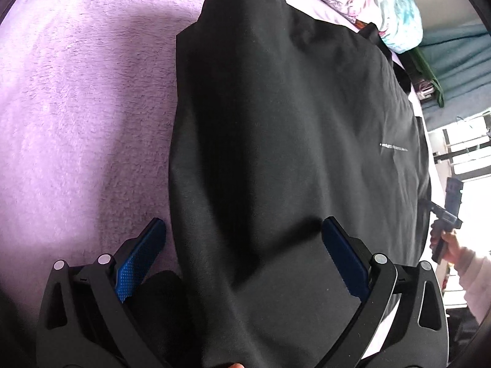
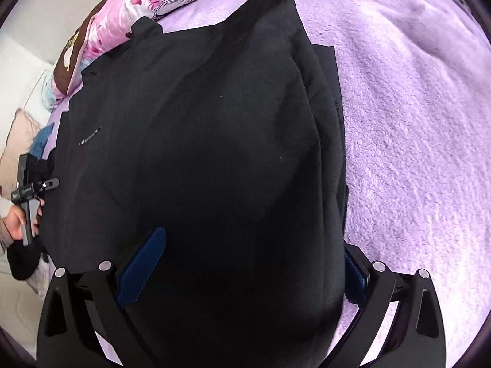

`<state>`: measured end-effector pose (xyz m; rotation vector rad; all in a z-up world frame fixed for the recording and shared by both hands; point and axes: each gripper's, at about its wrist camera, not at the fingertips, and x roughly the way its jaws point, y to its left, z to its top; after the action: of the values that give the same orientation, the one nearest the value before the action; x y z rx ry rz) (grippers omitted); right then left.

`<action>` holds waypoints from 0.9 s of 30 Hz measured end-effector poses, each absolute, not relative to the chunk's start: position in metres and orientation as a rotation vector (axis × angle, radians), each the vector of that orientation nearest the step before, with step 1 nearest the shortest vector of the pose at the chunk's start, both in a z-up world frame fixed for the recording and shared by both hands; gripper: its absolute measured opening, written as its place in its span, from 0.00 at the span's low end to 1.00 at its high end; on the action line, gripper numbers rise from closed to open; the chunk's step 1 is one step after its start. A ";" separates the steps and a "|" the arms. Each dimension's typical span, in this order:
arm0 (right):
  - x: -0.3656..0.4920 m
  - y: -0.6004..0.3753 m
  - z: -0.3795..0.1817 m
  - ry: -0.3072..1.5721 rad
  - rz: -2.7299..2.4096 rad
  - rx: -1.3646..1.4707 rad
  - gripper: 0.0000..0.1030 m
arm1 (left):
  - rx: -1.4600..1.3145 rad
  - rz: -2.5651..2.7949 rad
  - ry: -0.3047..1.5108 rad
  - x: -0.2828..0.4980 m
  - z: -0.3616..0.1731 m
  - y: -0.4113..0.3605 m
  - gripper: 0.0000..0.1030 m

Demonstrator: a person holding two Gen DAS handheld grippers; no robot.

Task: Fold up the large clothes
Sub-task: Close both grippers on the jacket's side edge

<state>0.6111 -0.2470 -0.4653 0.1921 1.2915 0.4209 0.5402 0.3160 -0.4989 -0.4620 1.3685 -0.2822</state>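
Lilac fleece bedding (image 1: 76, 98) fills my view, with patterned pillows (image 2: 122, 9) toward 11 o'clock. On it lies the black garment (image 1: 291, 128) — spread flat, a small white print near one edge. My left gripper (image 1: 242, 263) and my right gripper (image 2: 251, 266) both stand wide apart — blue pads (image 2: 141, 270) straddling the near cloth, pinching nothing.

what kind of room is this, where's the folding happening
Most likely a bedroom: the black garment lies spread on a fluffy lilac blanket, with a pink printed pillow at its far end, much like a bed.
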 end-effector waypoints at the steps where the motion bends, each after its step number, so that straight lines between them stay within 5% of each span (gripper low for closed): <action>1: 0.613 -0.245 -0.466 1.292 0.424 0.193 0.95 | -0.468 -0.297 1.367 0.542 -0.499 0.313 0.94; 27: 0.616 -0.221 -0.456 1.238 0.583 0.530 0.95 | -0.754 -0.520 1.317 0.558 -0.514 0.294 0.94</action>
<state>0.6161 -0.2208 -0.4564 0.5297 1.2384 0.5831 0.5581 0.2935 -0.5139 -0.7539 1.3175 -0.5202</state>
